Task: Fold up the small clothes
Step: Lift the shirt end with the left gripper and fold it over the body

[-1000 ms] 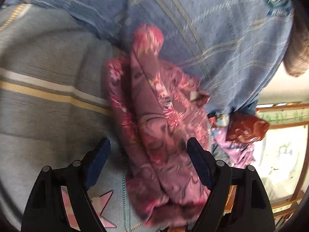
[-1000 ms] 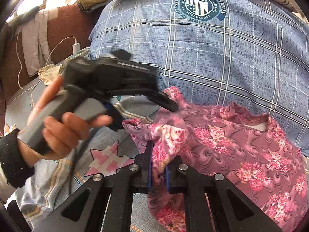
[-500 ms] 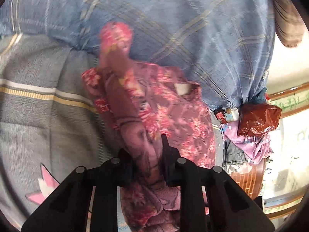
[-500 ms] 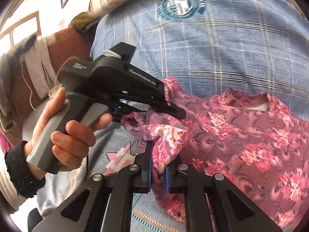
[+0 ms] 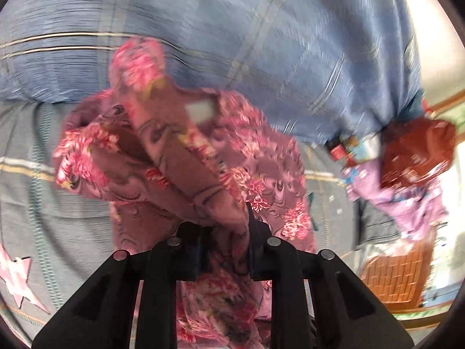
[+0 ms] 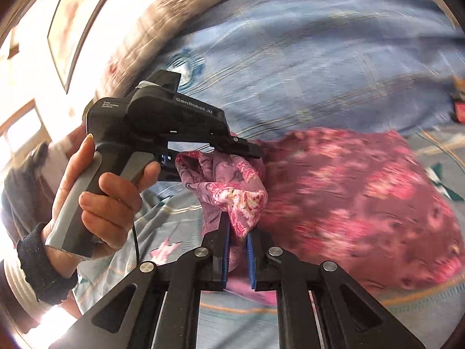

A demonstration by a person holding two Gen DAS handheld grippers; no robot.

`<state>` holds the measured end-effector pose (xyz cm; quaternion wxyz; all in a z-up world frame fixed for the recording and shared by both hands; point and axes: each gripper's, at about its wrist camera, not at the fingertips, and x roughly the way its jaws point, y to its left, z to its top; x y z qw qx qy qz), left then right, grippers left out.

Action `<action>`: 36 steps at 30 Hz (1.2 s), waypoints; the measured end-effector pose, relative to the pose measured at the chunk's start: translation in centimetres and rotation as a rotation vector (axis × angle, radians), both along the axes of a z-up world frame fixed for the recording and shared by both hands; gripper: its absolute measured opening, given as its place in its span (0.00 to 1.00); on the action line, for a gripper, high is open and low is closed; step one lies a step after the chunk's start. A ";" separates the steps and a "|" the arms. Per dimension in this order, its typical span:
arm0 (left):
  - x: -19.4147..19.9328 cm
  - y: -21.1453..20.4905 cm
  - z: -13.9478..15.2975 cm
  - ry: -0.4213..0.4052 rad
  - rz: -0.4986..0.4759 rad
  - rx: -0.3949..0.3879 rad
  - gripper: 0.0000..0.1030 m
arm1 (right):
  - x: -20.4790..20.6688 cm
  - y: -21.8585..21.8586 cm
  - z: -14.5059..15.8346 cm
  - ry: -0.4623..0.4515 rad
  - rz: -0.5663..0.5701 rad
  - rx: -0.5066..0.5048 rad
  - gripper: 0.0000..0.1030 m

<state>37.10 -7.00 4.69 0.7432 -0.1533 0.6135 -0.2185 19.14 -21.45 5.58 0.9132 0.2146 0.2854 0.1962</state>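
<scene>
A small mauve garment with pink flowers (image 5: 186, 157) hangs bunched over the grey bedcover; it also shows in the right wrist view (image 6: 348, 200). My left gripper (image 5: 225, 241) is shut on a fold of it near its lower edge. My right gripper (image 6: 237, 241) is shut on another bunched corner of it. The left gripper's black body (image 6: 162, 122), held by a hand, shows in the right wrist view, its tip (image 6: 247, 152) against the cloth. A white label (image 5: 200, 110) shows at the neck.
A big blue checked quilt (image 5: 290, 43) lies behind the garment. The grey bedcover (image 5: 43, 218) has pink star patches. A pile of other clothes with a red-brown bag (image 5: 415, 148) sits at the right by a wicker basket (image 5: 398, 276).
My left gripper went from open around the garment to shut on it. Both grippers have lifted and swung the garment; the views are blurred by motion.
</scene>
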 end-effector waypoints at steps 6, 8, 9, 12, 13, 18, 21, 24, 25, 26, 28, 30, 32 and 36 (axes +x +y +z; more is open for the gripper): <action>0.6 -4.7 -2.4 0.031 -0.014 0.135 0.31 | 1.7 -5.0 -2.3 0.141 -0.053 0.158 0.09; 0.7 -6.2 -3.0 0.043 -0.035 0.172 0.50 | 2.2 -5.8 -2.9 0.192 -0.062 0.187 0.14; 0.7 -7.1 -3.1 0.043 -0.051 0.195 0.55 | 2.4 -6.1 -3.3 0.218 -0.071 0.194 0.14; 0.1 -9.9 -2.7 0.010 -0.120 0.330 0.61 | 2.3 -6.5 -4.3 0.277 -0.071 0.203 0.18; 0.0 -10.3 -2.5 0.002 -0.140 0.352 0.61 | 2.4 -6.6 -4.6 0.300 -0.067 0.204 0.19; 0.4 -7.6 -0.5 0.024 -0.092 0.253 0.62 | 1.9 -7.5 -4.0 0.306 -0.069 0.223 0.27; 1.2 -4.7 0.6 0.056 -0.038 0.198 0.62 | 1.5 -7.8 -3.1 0.274 -0.068 0.237 0.38; 2.1 -2.8 2.0 0.058 -0.012 0.212 0.62 | 1.8 -8.1 -2.8 0.272 -0.097 0.223 0.46; 2.3 -2.4 2.6 0.055 -0.005 0.217 0.62 | 2.1 -8.1 -2.7 0.283 -0.097 0.224 0.49; 2.4 -2.1 3.0 0.049 -0.006 0.213 0.63 | 2.7 -7.9 -2.6 0.298 -0.082 0.226 0.50; 2.7 -2.0 3.6 0.033 -0.029 0.225 0.63 | 3.7 -7.2 -2.0 0.303 -0.042 0.219 0.57; 2.9 -3.1 3.4 0.005 -0.057 0.276 0.65 | 4.8 -6.3 -1.9 0.296 -0.005 0.181 0.60; 3.0 -4.5 2.2 -0.010 -0.085 0.338 0.65 | 4.9 -5.7 -2.3 0.289 -0.018 0.137 0.60; 3.7 -6.3 -0.3 0.013 -0.129 0.346 0.65 | 4.9 -6.0 -3.4 0.317 -0.019 0.103 0.59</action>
